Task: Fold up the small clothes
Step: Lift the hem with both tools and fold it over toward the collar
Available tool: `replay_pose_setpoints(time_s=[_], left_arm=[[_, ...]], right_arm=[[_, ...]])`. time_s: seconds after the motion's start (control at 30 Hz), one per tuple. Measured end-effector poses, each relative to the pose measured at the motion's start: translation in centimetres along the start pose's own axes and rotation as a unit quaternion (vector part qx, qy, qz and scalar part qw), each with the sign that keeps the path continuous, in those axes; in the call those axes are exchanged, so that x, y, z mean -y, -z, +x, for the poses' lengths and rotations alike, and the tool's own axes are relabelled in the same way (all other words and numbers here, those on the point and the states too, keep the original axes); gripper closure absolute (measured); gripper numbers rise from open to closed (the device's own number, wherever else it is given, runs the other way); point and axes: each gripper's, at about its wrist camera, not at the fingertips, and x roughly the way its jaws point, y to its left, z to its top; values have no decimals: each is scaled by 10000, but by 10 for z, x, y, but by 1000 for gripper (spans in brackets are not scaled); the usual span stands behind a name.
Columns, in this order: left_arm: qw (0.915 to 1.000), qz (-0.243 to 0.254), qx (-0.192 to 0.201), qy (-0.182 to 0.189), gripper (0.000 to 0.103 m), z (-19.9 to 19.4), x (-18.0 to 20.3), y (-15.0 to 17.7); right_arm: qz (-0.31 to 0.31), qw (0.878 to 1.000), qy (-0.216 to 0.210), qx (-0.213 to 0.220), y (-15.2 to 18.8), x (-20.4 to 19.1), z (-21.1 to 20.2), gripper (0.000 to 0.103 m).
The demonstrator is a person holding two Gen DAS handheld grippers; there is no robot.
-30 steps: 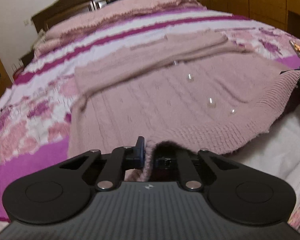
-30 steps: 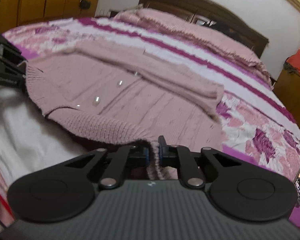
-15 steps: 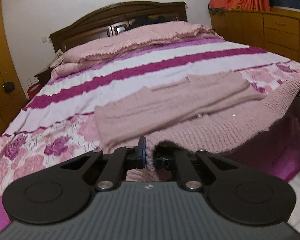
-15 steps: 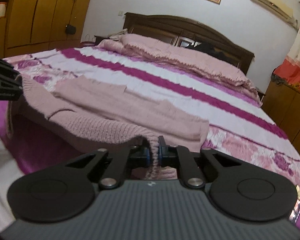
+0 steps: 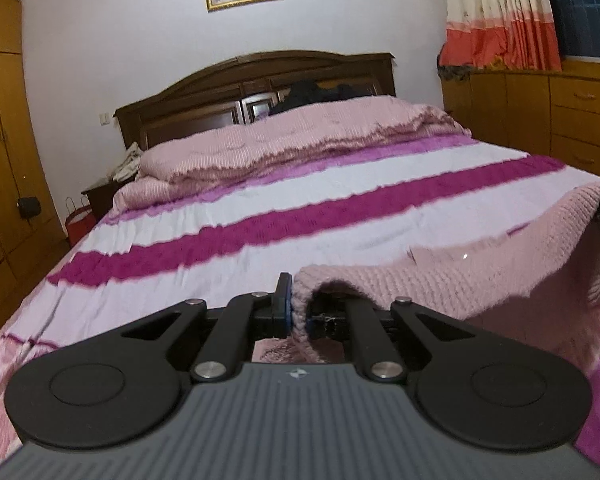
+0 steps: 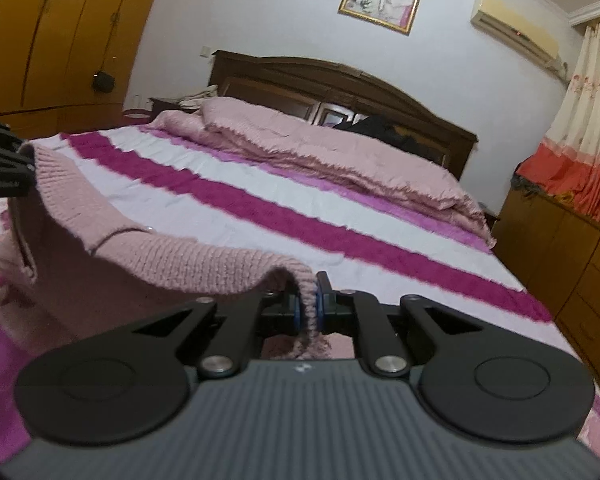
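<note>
Left tongs (image 5: 296, 308) and right tongs (image 6: 309, 304) each pinch one end of a pink knitted sweater (image 6: 188, 260), its hem stretched between them above a striped bed (image 5: 260, 216).

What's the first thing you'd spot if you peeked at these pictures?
A dusty-pink knitted sweater hangs stretched in the foreground, its ribbed hem pinched by the left tool and right tool. Behind it spreads a bed with a magenta-and-white striped bedspread.

left gripper (image 5: 298, 312): jaws clamped on pink knit sweater (image 5: 480, 276) hem | sweater lifted above striped bedspread (image 5: 260, 216)
</note>
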Motion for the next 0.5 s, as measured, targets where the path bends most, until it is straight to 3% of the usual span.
replay_pose_setpoints(time_s=[0.23,0.5], left_arm=[[9998,-39,-201,13,97,72,1,-17],[9967,-47,-806,18,96,165,4,16]], right_arm=[[-167,9995,191,-204,-7,1,58,93],[-356,9965,152,-736,18,-15,120,93]])
